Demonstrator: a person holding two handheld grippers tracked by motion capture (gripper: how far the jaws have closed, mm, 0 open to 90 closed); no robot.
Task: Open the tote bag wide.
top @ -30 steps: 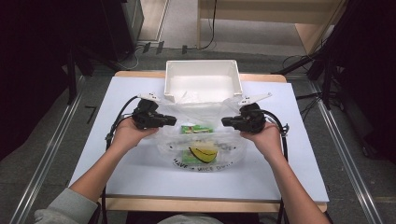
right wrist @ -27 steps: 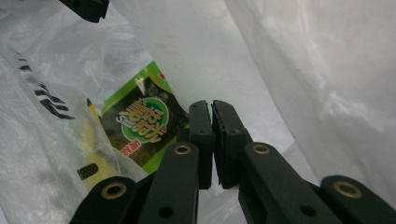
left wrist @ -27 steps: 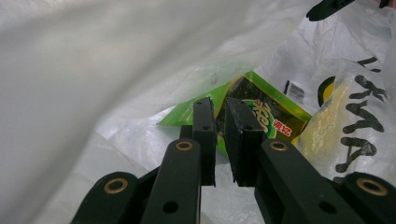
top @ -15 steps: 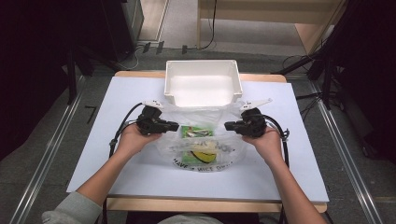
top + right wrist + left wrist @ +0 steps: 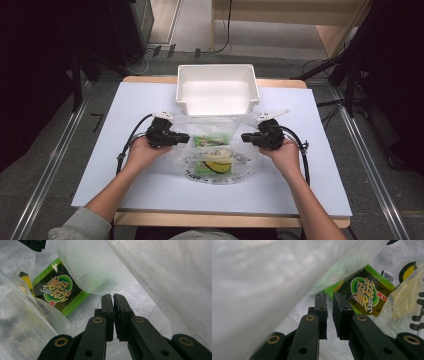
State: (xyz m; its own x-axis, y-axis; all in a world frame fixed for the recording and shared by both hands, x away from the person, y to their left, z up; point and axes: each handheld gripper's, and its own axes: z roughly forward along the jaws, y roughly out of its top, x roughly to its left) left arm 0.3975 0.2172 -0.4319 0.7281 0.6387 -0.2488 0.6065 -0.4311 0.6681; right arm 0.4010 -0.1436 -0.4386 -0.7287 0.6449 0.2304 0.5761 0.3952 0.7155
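High view: both claws, left claw (image 5: 186, 139) and right claw (image 5: 245, 137), are pinching the plastic bag (image 5: 220, 150) sides just before the white bin (image 5: 217, 90), and thin film is risking slipping out, dumping the snack pack (image 5: 207, 142).

bag film (image 5: 262, 277) blurred; packet (image 5: 362, 293) part-hidden; bag print (image 5: 217, 175) unreadable

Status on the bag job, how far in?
Done: the clear plastic bag lies on the table with the green snack packet inside. In hand: the left tongs and right tongs grip its sides. Left: the white plastic bin has nothing in it.
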